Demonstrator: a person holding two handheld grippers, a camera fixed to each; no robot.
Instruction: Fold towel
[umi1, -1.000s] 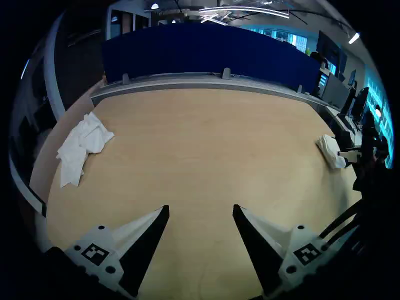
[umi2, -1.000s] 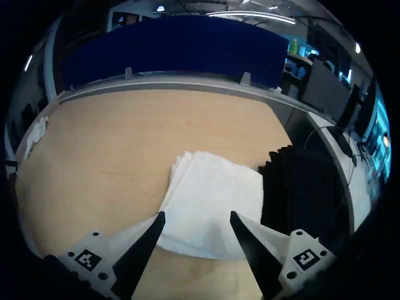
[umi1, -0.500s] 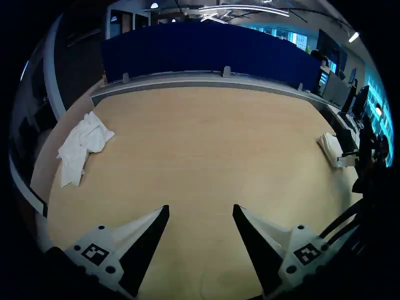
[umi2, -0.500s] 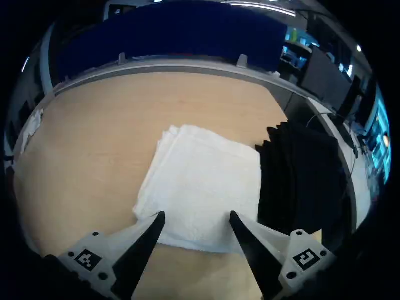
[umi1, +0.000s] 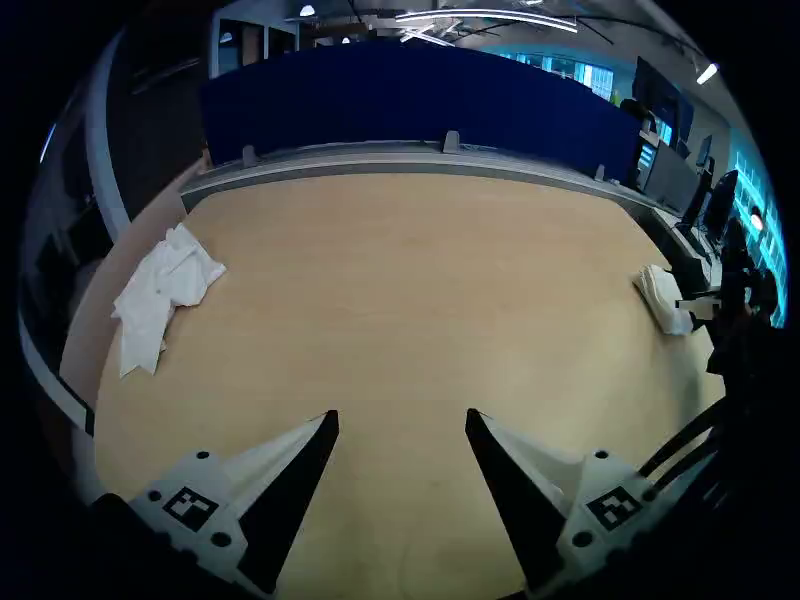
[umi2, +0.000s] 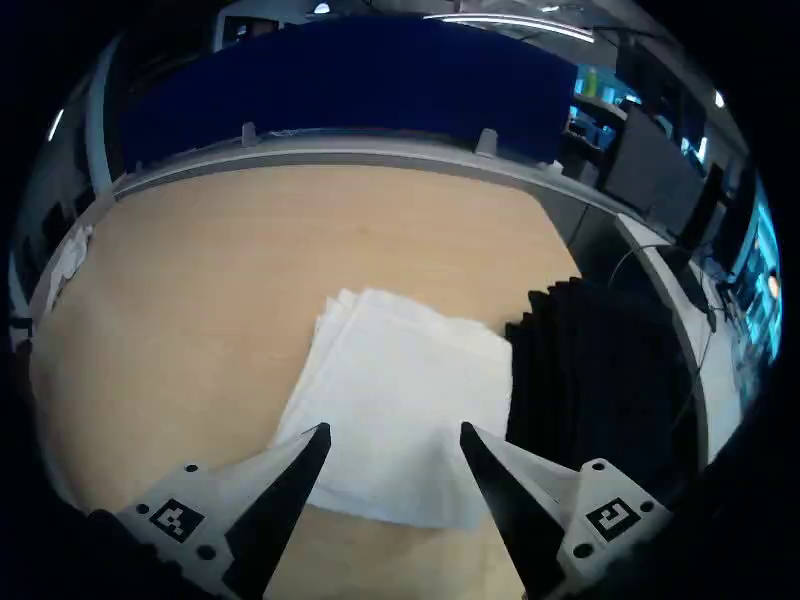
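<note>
Right gripper (umi2: 392, 432) hangs spread over the folded white towel (umi2: 405, 385) (dark pleated stack (umi2: 600, 385) beside it); left gripper (umi1: 400, 420) spread too. Both above the wooden table (umi1: 420, 280).

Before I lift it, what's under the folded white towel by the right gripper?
The folded towel lies flat on the wooden table, beside a black pile. Anything between or beneath its layers is hidden.

Left tongs (umi1: 400, 420) agape; right tongs (umi2: 393, 432) likewise
</note>
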